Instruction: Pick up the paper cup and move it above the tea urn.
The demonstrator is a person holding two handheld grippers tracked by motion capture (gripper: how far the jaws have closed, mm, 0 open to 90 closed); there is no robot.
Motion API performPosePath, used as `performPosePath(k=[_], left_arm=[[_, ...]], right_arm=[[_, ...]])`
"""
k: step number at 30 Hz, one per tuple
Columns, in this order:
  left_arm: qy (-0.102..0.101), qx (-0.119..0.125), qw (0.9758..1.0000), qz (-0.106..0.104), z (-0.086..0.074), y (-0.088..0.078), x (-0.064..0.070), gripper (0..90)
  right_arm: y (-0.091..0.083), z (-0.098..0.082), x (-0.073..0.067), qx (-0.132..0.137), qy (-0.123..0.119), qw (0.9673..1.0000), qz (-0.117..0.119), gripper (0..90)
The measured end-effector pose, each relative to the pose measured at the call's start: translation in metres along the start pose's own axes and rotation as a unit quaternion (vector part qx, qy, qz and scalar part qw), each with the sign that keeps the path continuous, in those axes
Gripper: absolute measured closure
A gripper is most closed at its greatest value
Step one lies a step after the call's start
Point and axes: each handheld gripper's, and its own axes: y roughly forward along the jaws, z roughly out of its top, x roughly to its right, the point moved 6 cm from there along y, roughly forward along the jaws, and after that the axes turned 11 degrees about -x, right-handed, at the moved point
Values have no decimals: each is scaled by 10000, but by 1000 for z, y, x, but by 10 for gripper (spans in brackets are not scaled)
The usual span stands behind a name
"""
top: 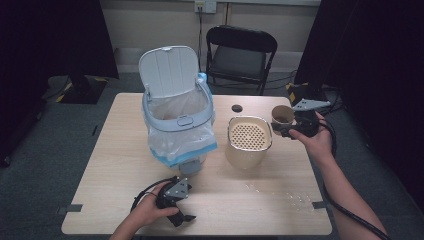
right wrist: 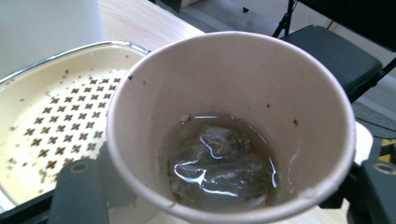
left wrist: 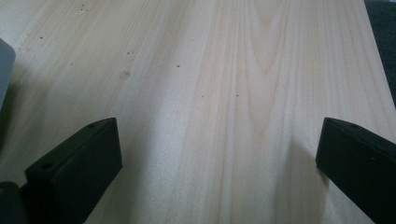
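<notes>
At the right of the high view, the right gripper point(top: 287, 129) holds a paper cup point(top: 282, 115) clamped between its jaws, just right of the cream strainer bin point(top: 249, 135) at centre frame. In the right gripper view the cup point(right wrist: 233, 126) stands upright with a soaked tea bag point(right wrist: 219, 165) in shallow liquid, the strainer's perforated tray point(right wrist: 60, 126) lying to its left, so the likely pour goes leftward over that rim. The left gripper point(top: 181, 216), jaws wide and empty, rests on the table point(top: 125, 165) at lower left, well apart from the cup.
</notes>
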Motion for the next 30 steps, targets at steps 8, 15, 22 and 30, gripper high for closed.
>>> performPosePath(k=[8, 15, 22, 30], left_arm=[[2, 14, 10000, -2, 0, 0, 0, 0], [39, 6, 10000, 65, 0, -1, -1, 0], [36, 17, 10000, 65, 0, 0, -1, 0], [41, 16, 10000, 66, 0, 0, -1, 0]], right_arm=[[9, 11, 4, -29, -50, 10000, -62, 274], [19, 20, 13, -22, 9, 9999, -161, 274], [31, 25, 23, 0, 142, 9997, -220, 274], [38, 32, 32, 44, 47, 9993, -359, 274]])
